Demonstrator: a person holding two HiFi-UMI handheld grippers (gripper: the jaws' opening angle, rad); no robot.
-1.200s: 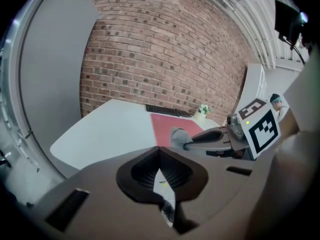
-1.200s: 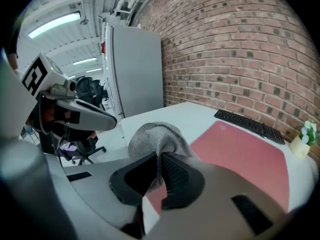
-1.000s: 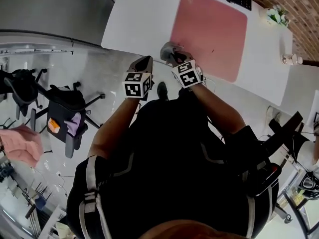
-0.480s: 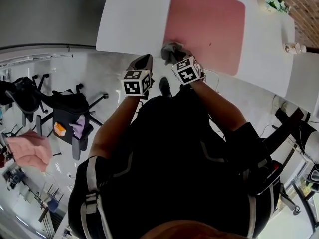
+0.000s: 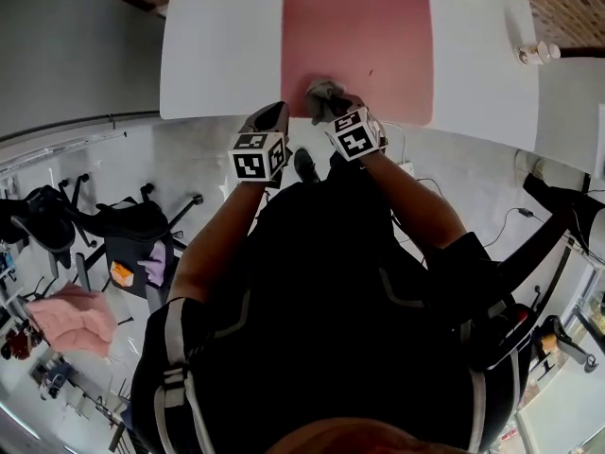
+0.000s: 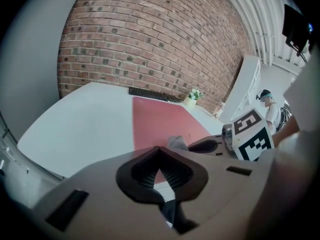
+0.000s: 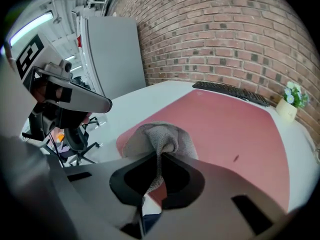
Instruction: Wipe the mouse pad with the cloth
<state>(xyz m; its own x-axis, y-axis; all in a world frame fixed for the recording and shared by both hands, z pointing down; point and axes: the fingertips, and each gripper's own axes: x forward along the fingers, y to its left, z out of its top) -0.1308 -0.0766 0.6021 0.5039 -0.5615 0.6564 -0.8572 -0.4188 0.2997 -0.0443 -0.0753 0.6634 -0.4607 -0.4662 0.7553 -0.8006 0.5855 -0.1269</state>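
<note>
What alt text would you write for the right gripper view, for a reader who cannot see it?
The right gripper is shut on a bunched grey cloth at the near corner of a pink mouse pad on a white table. A black keyboard and a small potted plant stand at the far end, before a brick wall.
</note>
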